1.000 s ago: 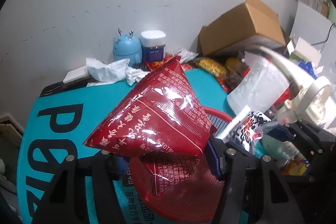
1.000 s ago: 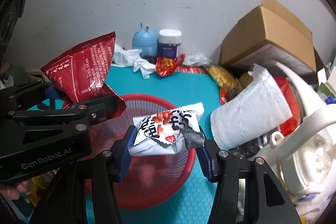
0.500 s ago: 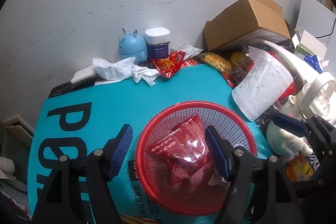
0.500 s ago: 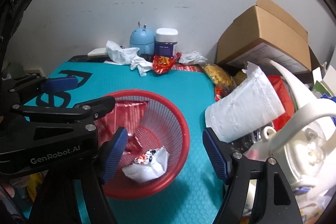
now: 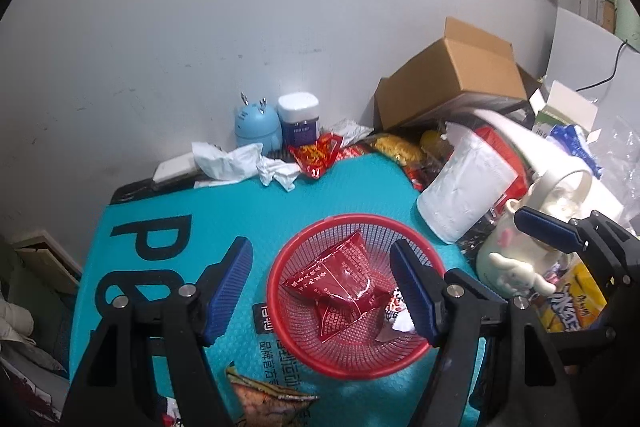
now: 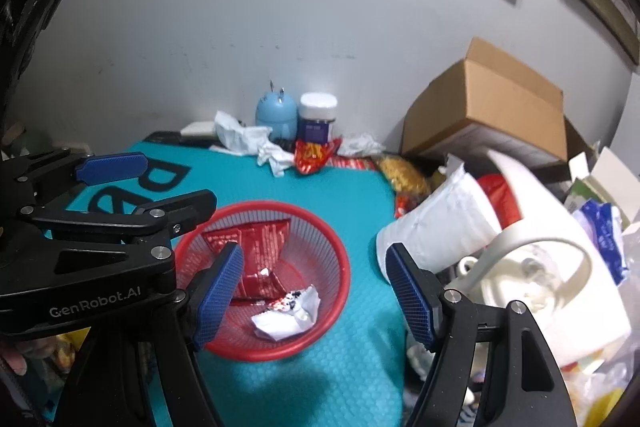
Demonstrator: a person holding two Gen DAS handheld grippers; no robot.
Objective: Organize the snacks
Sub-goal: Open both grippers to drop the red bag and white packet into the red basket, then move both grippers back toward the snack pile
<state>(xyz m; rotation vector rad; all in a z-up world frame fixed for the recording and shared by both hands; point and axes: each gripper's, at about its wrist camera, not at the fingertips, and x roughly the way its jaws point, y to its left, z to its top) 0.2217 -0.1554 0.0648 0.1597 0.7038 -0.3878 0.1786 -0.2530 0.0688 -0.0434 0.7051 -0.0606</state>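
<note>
A red mesh basket (image 5: pixel 304 355) (image 6: pixel 336 287) stands on the teal mat. A red snack bag (image 5: pixel 336 279) (image 6: pixel 260 247) and a white snack packet (image 6: pixel 286 319) (image 5: pixel 396 315) lie inside it. My left gripper (image 5: pixel 322 291) is open and empty above the basket. My right gripper (image 6: pixel 314 293) is open and empty above the basket's right side. The left gripper also shows at the left of the right wrist view (image 6: pixel 140 183). A small red and yellow snack bag (image 5: pixel 316 157) (image 6: pixel 314 155) lies at the back of the mat. A brown snack bag (image 5: pixel 268 399) lies at the mat's near edge.
A blue round gadget (image 5: pixel 257 123), a white-capped jar (image 5: pixel 300 117) and crumpled tissues (image 5: pixel 240 165) sit by the wall. A cardboard box (image 5: pixel 452 79), a white paper roll (image 5: pixel 468 187), a white kettle (image 6: pixel 532 267) and packets crowd the right side.
Both grippers opened and dropped their bags into the basket: the red bag from the left, the white packet from the right. Both grippers have since risen and pulled back.
</note>
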